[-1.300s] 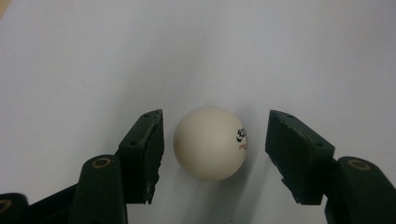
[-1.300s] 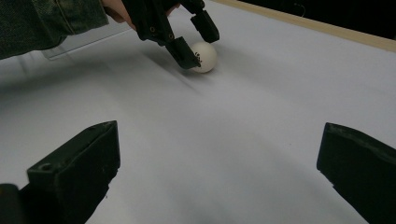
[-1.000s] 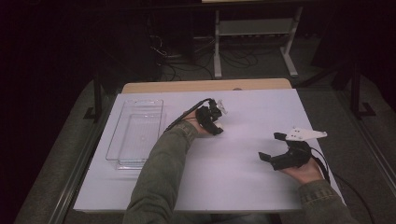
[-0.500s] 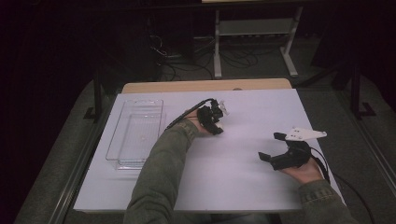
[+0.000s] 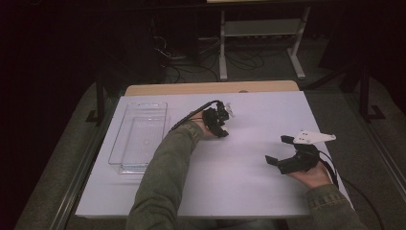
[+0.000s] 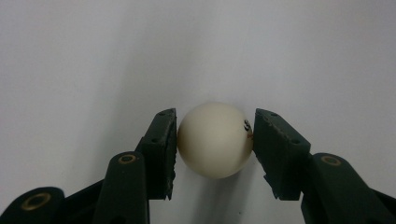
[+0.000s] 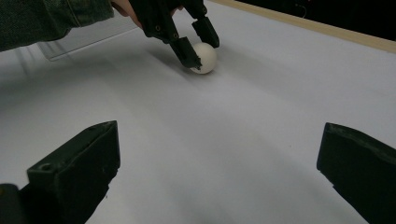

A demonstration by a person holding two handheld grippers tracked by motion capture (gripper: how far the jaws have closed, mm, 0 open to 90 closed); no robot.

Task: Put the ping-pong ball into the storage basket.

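— Where's the ball right now?

— The white ball sits on the white counter, toward the far middle of it, right between the jaws of the left hand-held gripper. In the left gripper view both black pads touch its sides — one on each flank — and a small dark mark shows on the ball next to the pad at the right of that view.

— So it's gripped?

— Yes, the left hand-held gripper is clenched on the ball; its jaws have just been closing, with the ball between them. The ball rests on the counter surface, its shadow directly beneath it.

— And the other one?

— The right hand-held gripper rests low near the counter's right side, well apart from the ball, jaws spread wide and nothing between them. Its own view looks across the bare counter at the ball and the left hand-held gripper pinching it.

— Anything else on the counter?

— A clear plastic tray lies along the left side, near the left forearm's olive sleeve — I can't tell whether it holds anything.
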